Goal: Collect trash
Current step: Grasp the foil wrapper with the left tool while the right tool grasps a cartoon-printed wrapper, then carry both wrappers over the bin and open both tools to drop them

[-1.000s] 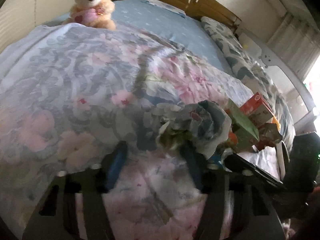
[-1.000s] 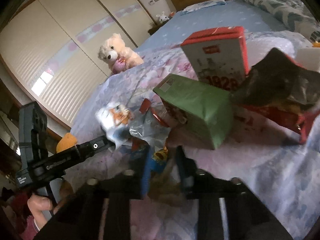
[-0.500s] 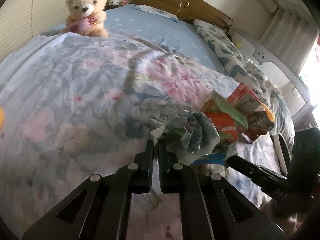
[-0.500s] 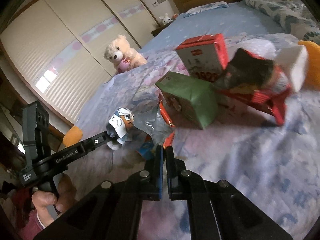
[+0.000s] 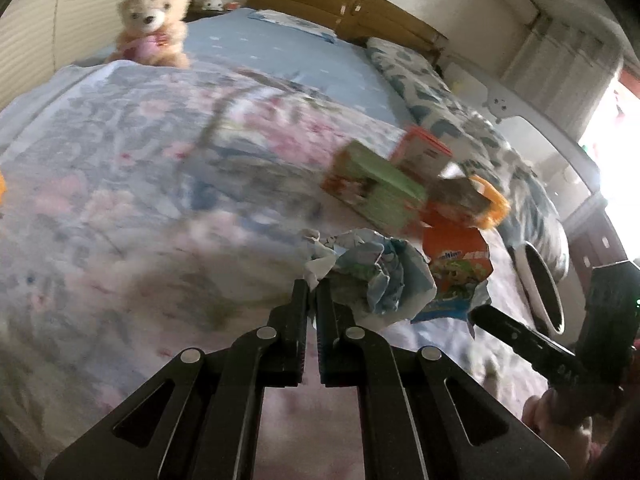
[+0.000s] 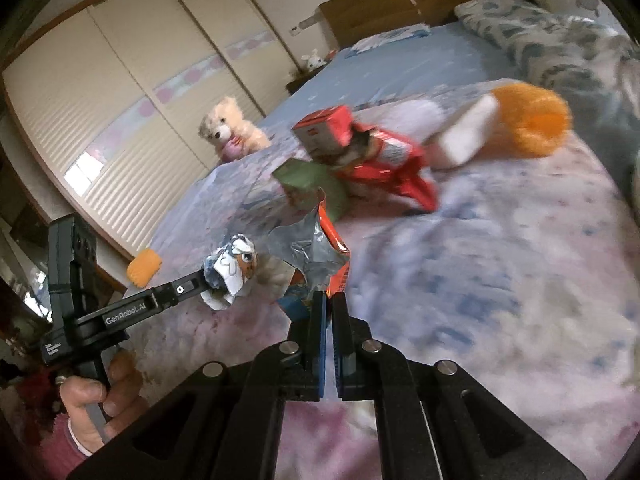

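We clamp a crumpled paper wrapper [image 5: 370,276] in our left tool [image 5: 312,286] and a torn foil snack bag [image 6: 316,258] in our right tool [image 6: 330,300], both lifted clear of the bed [image 6: 500,280] for carrying off, green carton [image 6: 310,184] and red packet [image 6: 390,164] lying just ahead.

Left hand-held gripper [image 5: 312,288] clamped on crumpled wrapper [image 5: 372,276]; right hand-held gripper [image 6: 330,300] pinching foil packet [image 6: 316,256].

- a cream teddy bear [image 5: 154,24] in a pink top sits at the far edge of the floral quilt [image 5: 120,184]
- a wooden headboard [image 5: 344,8] stands behind the blue sheet [image 5: 288,60]
- sliding wardrobe doors [image 6: 132,92] (pale, with a pink dotted band) line the wall
- a small white plush [image 6: 314,60] sits beside the headboard
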`<state>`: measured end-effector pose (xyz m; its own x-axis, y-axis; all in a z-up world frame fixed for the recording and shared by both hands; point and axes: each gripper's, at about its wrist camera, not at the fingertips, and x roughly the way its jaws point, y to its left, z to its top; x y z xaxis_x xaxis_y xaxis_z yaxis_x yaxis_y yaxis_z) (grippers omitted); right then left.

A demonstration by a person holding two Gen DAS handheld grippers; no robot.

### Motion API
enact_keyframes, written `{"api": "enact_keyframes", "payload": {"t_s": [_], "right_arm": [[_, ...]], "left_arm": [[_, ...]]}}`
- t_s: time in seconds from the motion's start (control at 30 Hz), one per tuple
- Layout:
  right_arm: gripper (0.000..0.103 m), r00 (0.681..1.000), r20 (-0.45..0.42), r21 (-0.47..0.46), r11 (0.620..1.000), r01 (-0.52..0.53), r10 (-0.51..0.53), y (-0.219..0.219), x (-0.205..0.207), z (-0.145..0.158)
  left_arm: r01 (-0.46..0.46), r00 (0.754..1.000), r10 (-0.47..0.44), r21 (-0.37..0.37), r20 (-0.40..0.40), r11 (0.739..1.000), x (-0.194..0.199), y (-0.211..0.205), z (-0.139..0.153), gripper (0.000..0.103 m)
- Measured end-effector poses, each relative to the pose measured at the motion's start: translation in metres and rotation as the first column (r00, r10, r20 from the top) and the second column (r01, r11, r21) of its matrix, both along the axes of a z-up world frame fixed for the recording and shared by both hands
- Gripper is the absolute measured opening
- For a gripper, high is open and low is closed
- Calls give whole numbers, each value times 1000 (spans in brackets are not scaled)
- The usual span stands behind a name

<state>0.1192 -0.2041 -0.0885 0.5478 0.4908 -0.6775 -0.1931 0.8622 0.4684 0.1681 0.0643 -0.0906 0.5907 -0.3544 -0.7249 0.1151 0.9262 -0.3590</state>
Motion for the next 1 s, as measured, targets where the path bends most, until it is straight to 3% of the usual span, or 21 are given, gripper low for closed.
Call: {"api": "enact_keyframes", "payload": {"t_s": [0.5, 1.0], "right_arm": [[2, 979, 37, -5, 979, 203, -202, -98, -41, 15], [2, 924, 60, 4, 926, 378, -378, -185, -71, 23]], "left_arm": [[179, 984, -179, 3, 22, 984, -15, -110, 16, 3], [292, 956, -291, -6, 32, 957, -13, -199, 32, 3]]}}
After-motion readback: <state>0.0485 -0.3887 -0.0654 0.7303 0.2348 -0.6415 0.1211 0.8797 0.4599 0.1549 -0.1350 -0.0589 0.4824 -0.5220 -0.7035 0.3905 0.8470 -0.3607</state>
